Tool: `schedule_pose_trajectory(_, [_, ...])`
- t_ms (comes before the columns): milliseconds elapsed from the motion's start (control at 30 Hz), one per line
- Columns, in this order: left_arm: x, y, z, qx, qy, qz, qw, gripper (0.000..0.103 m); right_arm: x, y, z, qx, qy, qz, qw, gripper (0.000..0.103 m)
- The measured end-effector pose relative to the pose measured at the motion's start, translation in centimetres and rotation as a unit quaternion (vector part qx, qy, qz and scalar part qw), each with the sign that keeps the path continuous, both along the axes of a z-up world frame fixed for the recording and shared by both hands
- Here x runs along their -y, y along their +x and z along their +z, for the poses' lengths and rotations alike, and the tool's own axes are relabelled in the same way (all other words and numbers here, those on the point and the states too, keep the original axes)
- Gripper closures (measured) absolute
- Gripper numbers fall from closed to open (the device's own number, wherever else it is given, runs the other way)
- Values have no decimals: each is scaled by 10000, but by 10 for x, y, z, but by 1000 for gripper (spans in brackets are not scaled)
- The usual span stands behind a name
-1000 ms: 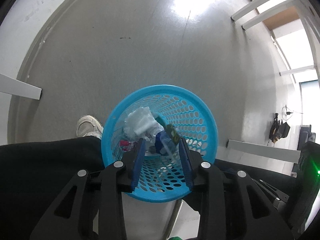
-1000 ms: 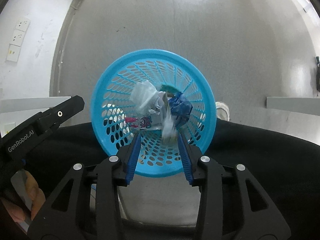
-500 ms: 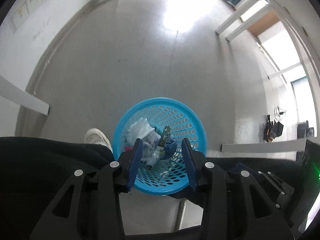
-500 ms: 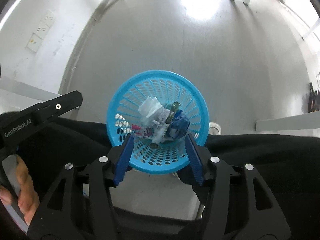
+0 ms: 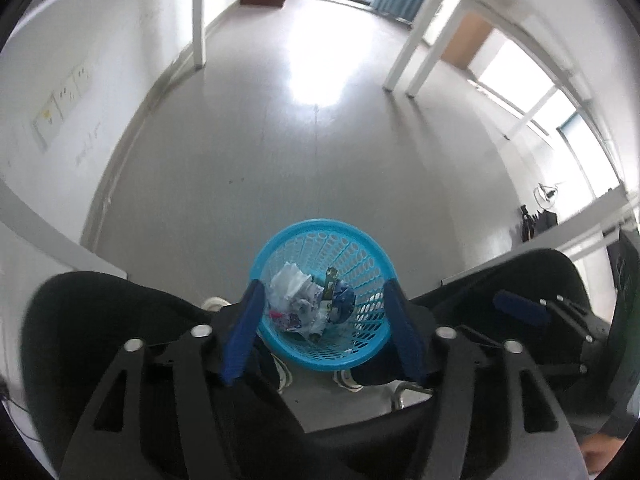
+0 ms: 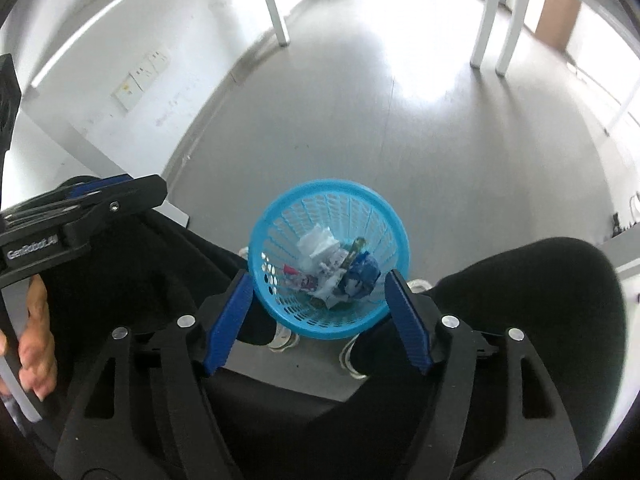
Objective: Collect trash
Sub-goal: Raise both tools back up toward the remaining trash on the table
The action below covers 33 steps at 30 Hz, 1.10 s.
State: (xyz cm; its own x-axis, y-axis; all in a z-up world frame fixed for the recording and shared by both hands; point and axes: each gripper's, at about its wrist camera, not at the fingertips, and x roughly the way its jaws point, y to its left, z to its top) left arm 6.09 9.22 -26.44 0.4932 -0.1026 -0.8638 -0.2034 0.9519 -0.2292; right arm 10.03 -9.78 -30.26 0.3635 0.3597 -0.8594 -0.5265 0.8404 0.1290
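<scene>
Left wrist view: the left claw (image 5: 322,330) has just been spreading wide, gripping nothing. Beyond it at 12 o'clock, the blue basket (image 5: 362,350) of trash (image 5: 298,294) stands on the floor. The right claw (image 6: 318,318) likewise gapes empty.

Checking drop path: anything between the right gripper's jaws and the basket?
Nothing. Right wrist view shows open jaws on the right gripper, just widened, empty air above the basket.

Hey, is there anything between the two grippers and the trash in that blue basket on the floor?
Nothing visible. The blue basket stands open-topped between the person's feet, and the trash lies uncovered inside. Both the left gripper and the right gripper hang above it with jaws open and empty, having just been opening.
</scene>
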Motion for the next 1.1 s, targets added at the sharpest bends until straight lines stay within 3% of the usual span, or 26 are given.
schedule_pose_trajectory(233, [16, -41, 44, 549, 256, -180, 9980, 16, 26, -42, 48, 439, 339, 184, 9983, 21])
schedule_pose_trajectory(333, [23, -58, 61, 844, 452, -250, 9951, 6, 42, -55, 71, 646, 562, 115, 9963, 19])
schedule_pose_trajectory(467, [31, -74, 83, 1017, 484, -306, 9932, 6, 56, -67, 103, 995, 833, 95, 9915, 10])
schedule_pose_trajectory(733, [35, -92, 135, 1616, 440, -277, 9855, 6, 72, -72, 165, 1605, 1189, 36, 9798, 9])
schedule_pose_trajectory(1100, [19, -58, 211, 2424, 841, -214, 9663, 6, 86, -32, 244, 2381, 1556, -363, 9580, 9])
